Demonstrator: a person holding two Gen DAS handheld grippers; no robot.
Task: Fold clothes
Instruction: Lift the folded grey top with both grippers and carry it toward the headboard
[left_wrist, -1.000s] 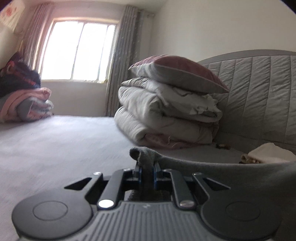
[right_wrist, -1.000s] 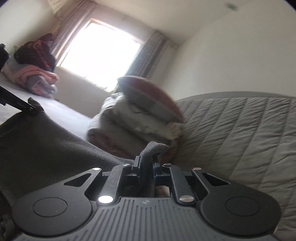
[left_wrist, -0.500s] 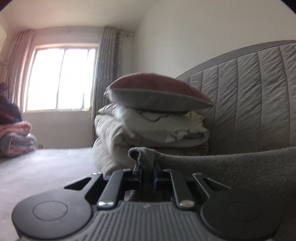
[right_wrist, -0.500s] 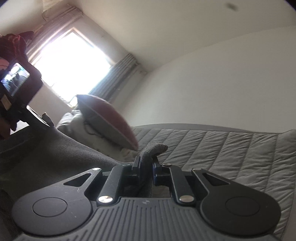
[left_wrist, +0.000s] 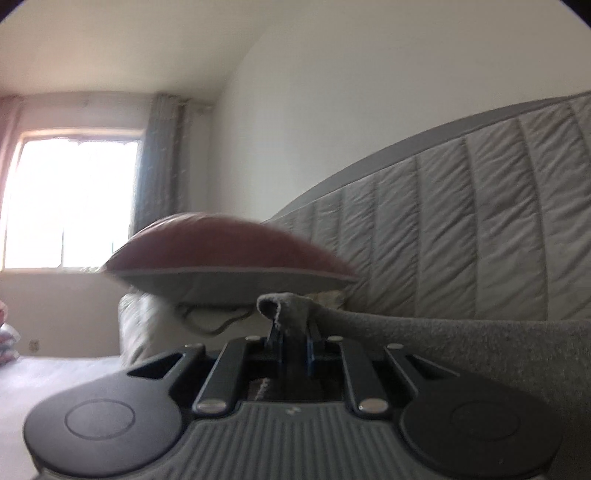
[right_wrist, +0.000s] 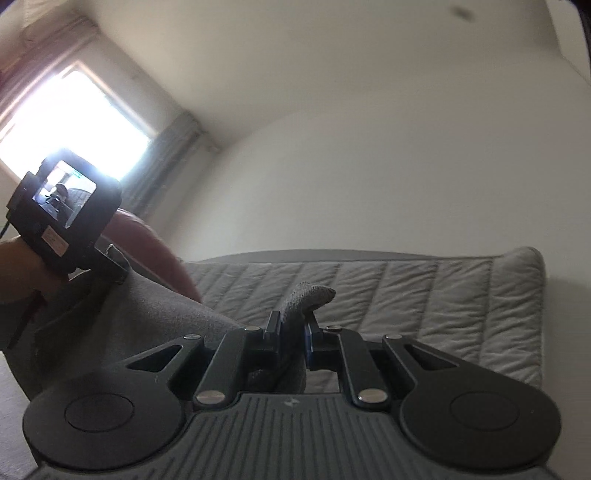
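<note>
At lower centre, left gripper (left_wrist: 291, 332) and right gripper (right_wrist: 291, 332) each pinch the grey garment (left_wrist: 461, 339), lifted; folding seemingly barely begun.

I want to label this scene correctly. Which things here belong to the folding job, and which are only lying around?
Part of the job:
- grey garment, stretched between both grippers
- left gripper, shut on one corner
- right gripper, shut on another corner

Just lying about:
- red-and-grey pillow
- folded bedding under it
- quilted headboard
- curtain
</note>
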